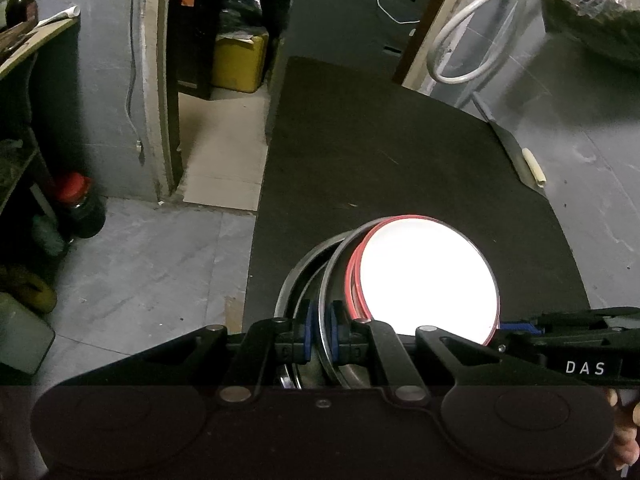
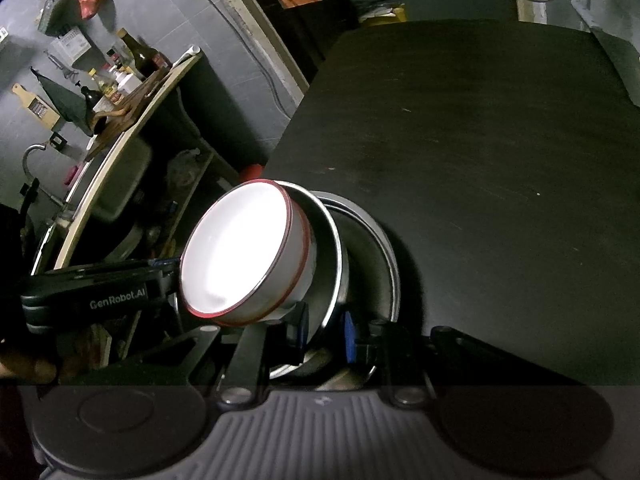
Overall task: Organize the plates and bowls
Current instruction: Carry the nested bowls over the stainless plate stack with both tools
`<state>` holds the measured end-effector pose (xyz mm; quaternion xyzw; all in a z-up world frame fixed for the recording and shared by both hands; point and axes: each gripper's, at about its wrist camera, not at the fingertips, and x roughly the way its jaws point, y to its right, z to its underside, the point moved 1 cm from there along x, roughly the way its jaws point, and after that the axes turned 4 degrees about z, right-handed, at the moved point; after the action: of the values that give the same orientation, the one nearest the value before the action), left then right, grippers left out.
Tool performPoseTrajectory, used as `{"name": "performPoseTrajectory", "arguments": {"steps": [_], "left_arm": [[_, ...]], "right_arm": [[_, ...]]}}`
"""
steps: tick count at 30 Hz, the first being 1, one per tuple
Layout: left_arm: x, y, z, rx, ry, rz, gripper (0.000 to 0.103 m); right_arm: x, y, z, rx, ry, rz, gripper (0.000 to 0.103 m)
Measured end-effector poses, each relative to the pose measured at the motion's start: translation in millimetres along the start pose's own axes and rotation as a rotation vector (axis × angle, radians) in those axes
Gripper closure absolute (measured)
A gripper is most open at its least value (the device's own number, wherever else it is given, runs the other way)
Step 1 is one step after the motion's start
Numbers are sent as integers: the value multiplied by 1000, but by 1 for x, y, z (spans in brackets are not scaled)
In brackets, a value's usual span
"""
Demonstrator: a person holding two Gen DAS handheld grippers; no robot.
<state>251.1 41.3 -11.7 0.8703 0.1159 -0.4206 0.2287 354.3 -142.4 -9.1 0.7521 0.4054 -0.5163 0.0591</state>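
A white bowl with a red rim (image 1: 428, 276) (image 2: 240, 248) sits tilted inside a steel bowl (image 1: 334, 256) (image 2: 332, 248). A wider steel plate (image 1: 288, 280) (image 2: 384, 248) lies under them on the black table (image 1: 400, 140) (image 2: 480, 140). My left gripper (image 1: 319, 330) is shut, its blue pads pinching the steel bowl's rim. My right gripper (image 2: 326, 334) is shut on the same bowl's rim at the opposite side. Each gripper also shows in the other's view, the right gripper (image 1: 514, 326) and the left gripper (image 2: 172, 268), both at the white bowl's edge.
A dark blade with a pale handle (image 1: 520, 156) lies at the table's right edge. Left of the table the floor holds a red-capped jar (image 1: 80, 208) and a yellow box (image 1: 240, 60). A counter with bottles (image 2: 120, 76) and a sink (image 2: 116, 184) stands to the left.
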Motion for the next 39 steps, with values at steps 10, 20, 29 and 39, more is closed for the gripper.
{"name": "performPoseTrajectory", "arguments": {"steps": [10,20,29,39], "left_arm": [[-1,0,-2,2,11,-15,96],[-3,0,-2,6,17,-22,96],[-3,0,-2,4,17,-21,96],[-5,-1,-3,-3,16,-21,96]], "right_arm": [[2,-1,-1,1,5,-2,82],[1,2,2,14,13,-6,82],[0,0,3,20,18,-3,82],[-2,-2,3,6,34,16,81]]}}
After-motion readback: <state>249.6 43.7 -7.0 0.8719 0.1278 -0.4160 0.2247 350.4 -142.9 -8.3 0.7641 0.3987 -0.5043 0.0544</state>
